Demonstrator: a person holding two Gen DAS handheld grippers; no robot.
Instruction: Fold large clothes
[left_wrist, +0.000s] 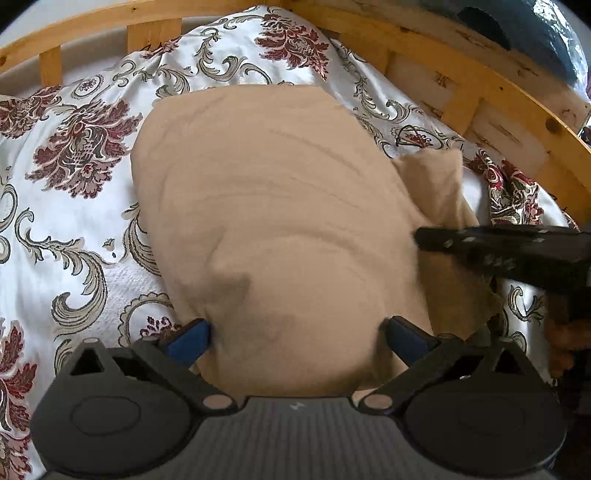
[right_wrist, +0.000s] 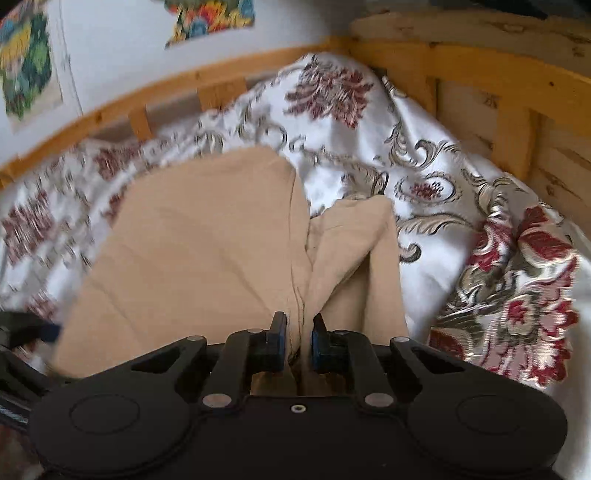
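A tan garment (left_wrist: 273, 206) lies on a bed with a white floral bedspread (left_wrist: 74, 206). My left gripper (left_wrist: 297, 338) is open, its blue-padded fingers wide apart on either side of the garment's near edge. The right gripper's black body (left_wrist: 517, 251) reaches in from the right over the cloth. In the right wrist view my right gripper (right_wrist: 299, 339) is shut on a bunched fold of the tan garment (right_wrist: 207, 236), with cloth pinched between the pads. A narrower tan flap (right_wrist: 354, 251) lies to the right of the main panel.
A wooden bed frame (left_wrist: 461, 85) curves around the far and right sides of the bed. The bedspread (right_wrist: 480, 206) is rumpled toward the right rail. Colourful pictures (right_wrist: 26, 62) hang on the wall behind.
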